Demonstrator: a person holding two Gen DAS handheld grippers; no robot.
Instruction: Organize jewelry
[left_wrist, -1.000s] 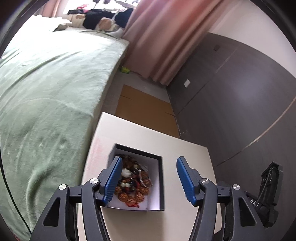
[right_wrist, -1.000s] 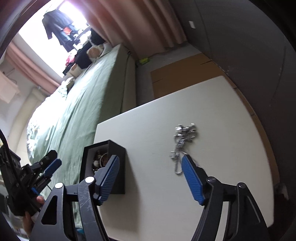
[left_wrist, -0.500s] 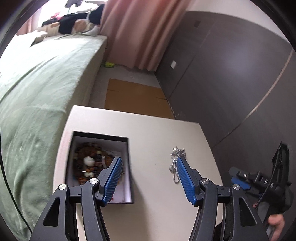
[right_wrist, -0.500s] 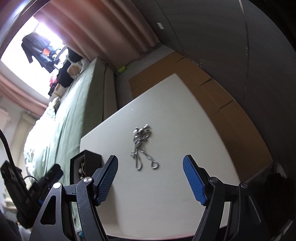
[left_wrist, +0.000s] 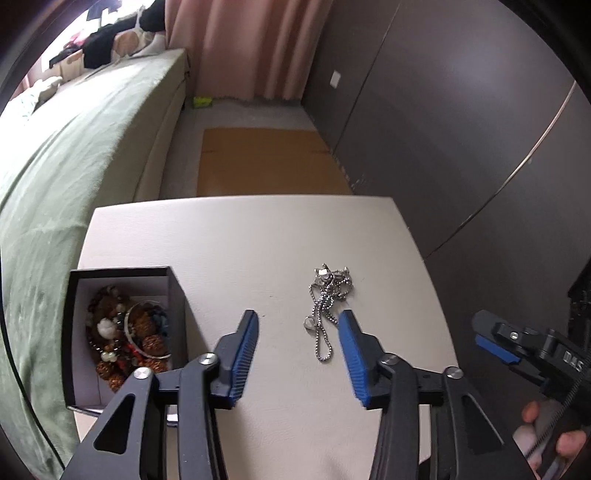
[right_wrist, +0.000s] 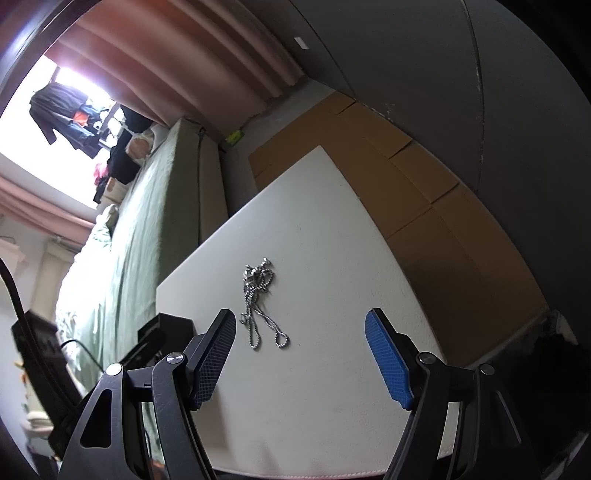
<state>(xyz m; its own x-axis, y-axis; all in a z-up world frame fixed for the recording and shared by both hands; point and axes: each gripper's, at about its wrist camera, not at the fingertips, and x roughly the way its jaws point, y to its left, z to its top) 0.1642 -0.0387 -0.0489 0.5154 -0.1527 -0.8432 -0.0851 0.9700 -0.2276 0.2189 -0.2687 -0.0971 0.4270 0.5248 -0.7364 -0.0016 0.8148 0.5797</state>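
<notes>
Left wrist view: your left tool (left_wrist: 297, 345), its jaws just narrowed but gripping nothing, hangs over the white table (left_wrist: 236, 251) with the silver chain (left_wrist: 327, 306) lying loose between its pads; a shallow pinch could catch one strand and trail the rest, while the black box (left_wrist: 123, 339) beside it already holds beaded bracelets (left_wrist: 129, 332). Right wrist view: your right tool (right_wrist: 301, 352) stands released near the chain, well apart from the box.

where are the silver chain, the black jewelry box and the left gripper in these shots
silver chain (left_wrist: 327, 301), left wrist view, on the tangled middle strands
black jewelry box (left_wrist: 176, 295), left wrist view, on its right wall
left gripper (left_wrist: 297, 354), left wrist view, midway between the blue fingertips
</notes>
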